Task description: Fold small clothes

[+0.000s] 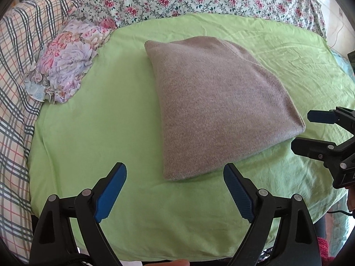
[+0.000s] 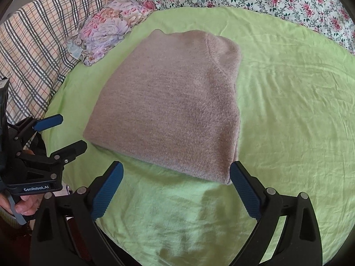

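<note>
Both grippers, left (image 1: 175, 190) and right (image 2: 176, 190), hang spread wide and empty near the green sheet's (image 1: 88, 133) front edge, folded grey sweater (image 1: 213, 108) mid-sheet; a clumsy regrab could undo that fold.

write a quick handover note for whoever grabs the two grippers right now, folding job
Left gripper: open, empty, just short of the near edge of the sweater.
Right gripper: open, empty, at the sweater's near right corner, not gripping it.
Grey-brown knit sweater: lies on the green sheet as a compact folded rectangle, edges fairly even.
Done: the folding looks finished, both grippers released.
Left: probably nothing on this piece; perhaps set it aside. No other unfolded garment is clearly in view; the floral bundle at the sheet's far left is unidentified.
</note>
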The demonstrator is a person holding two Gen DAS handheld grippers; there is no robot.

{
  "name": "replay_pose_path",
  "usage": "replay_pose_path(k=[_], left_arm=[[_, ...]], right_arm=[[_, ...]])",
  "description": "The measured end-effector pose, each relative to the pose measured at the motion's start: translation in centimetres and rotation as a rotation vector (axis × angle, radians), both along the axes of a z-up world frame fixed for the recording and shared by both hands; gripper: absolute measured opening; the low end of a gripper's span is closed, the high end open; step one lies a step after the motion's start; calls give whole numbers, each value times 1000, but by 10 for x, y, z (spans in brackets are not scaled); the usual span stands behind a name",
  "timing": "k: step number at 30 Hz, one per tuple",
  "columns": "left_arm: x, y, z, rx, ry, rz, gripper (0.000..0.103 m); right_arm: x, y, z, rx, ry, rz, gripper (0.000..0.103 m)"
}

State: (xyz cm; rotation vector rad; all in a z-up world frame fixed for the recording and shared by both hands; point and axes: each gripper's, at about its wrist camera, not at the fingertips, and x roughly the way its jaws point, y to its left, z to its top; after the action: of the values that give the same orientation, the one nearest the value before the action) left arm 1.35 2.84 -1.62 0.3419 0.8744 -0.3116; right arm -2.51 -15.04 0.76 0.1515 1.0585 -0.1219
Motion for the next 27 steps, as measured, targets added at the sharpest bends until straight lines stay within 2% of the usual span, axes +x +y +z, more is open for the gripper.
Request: replay_pose_path(k=[18,27], left_arm=[[23,-2,10,6,16,20,92],[34,-2,19,-31,18,35,92]], right_arm=[[21,-2,7,12,40,15,97],[32,-14,16,14,23,-5,97]])
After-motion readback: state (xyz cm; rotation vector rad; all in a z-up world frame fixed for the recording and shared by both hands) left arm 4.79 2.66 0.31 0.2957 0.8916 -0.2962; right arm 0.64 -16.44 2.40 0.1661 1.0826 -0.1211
